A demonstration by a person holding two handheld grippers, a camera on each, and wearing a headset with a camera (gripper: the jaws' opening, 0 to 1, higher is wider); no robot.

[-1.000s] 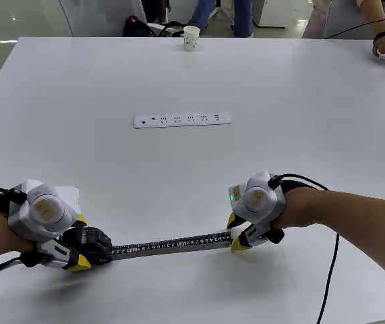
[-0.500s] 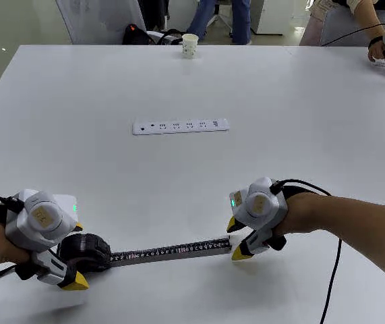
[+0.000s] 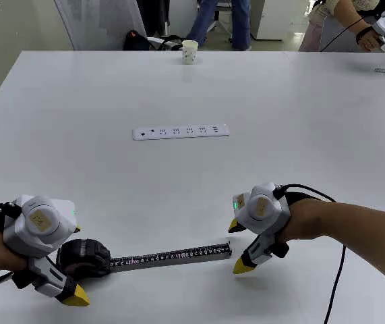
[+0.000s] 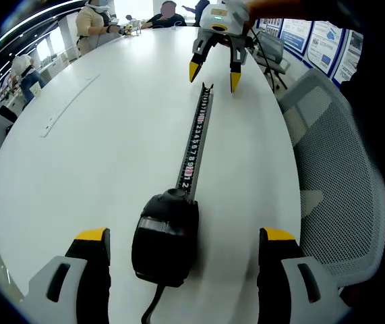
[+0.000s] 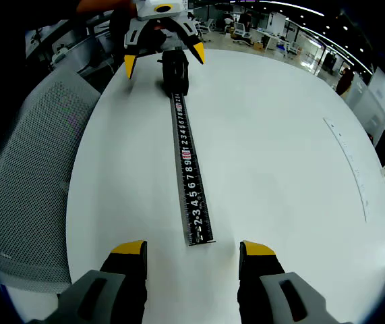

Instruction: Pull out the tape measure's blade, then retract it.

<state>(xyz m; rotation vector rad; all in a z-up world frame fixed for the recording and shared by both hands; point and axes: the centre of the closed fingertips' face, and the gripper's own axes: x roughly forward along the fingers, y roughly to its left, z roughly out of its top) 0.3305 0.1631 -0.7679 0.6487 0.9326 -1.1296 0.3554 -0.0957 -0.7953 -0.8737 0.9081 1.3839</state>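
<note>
Risking whip-back, likely: left gripper (image 4: 184, 237) and right gripper (image 5: 192, 248) are both gaping empty, leaving extended blade (image 5: 189, 169) and case (image 4: 164, 233) unheld.

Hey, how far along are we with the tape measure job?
The pull-out looks done: the blade lies extended across the table from the case. Nothing is in hand: the left hand-held gripper sits open on either side of the case, and the right hand-held gripper is open just short of the blade's tip. Retracting is left.
</note>
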